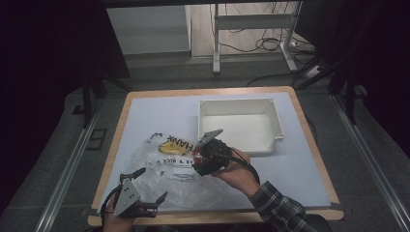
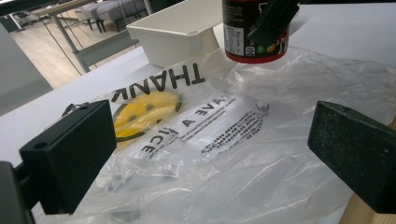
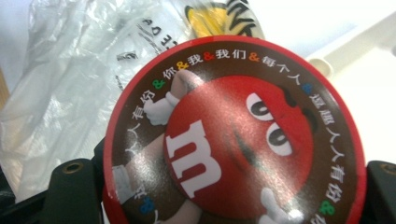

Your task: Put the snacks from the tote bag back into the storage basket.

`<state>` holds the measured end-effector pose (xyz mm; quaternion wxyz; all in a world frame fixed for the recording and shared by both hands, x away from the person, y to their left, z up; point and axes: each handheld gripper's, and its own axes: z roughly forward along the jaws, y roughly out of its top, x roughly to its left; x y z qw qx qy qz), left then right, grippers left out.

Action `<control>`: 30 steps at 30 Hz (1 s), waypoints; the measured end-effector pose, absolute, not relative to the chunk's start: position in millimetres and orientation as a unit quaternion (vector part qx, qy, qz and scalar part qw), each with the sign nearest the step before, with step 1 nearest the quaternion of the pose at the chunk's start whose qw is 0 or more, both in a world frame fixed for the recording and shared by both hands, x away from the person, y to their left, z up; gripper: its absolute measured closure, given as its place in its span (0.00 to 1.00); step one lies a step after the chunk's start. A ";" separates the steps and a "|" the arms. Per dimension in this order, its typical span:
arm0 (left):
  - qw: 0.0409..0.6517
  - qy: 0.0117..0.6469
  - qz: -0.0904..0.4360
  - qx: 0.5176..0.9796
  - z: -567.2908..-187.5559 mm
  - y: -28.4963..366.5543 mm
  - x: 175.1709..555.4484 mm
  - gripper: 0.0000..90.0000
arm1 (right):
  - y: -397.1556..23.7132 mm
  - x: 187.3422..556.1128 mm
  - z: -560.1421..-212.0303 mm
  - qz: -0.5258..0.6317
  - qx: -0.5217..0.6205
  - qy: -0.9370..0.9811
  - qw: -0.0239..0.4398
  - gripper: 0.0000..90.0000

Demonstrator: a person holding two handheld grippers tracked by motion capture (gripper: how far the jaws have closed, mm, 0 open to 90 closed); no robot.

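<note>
Left tongs [image 1: 151,186], at 7 o'clock on the counter [image 1: 300,174]: black jaws spread wide, nothing between them, poised over the near edge of the bag.

Clear crumpled plastic bag [image 1: 167,169] with a yellow smiley face and black "THANK" lettering: lying flat from the counter's centre toward 7 o'clock, its printed end touching the tray's near corner in the left gripper view.

Right tongs [image 1: 205,157], near the counter's centre: jaws closed on either side of a round brown-and-red candy tub [image 3: 233,140]. Lid bears a red cartoon candy face, a white "m" and a ring of Chinese characters. The tub is held off the surface, above the bag's 2 o'clock corner, just beside the tray.

White rectangular plastic tray [image 1: 239,103], open-topped: at 1 o'clock on the counter, interior bare.

Plaid sleeve [image 1: 280,208]: entering at 5 o'clock.
</note>
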<state>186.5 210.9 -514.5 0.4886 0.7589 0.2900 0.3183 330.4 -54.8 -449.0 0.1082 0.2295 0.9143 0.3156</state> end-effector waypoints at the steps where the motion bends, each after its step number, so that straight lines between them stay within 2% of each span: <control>1: 0.489 0.290 0.318 0.759 -514.4 211.0 186.5 0.01 | -57.1 331.0 -448.7 0.314 0.232 0.914 0.109 0.29; 30: 0.496 0.292 0.316 0.754 -514.5 211.0 186.4 0.01 | -92.7 362.4 -441.8 0.309 0.259 0.907 0.122 0.29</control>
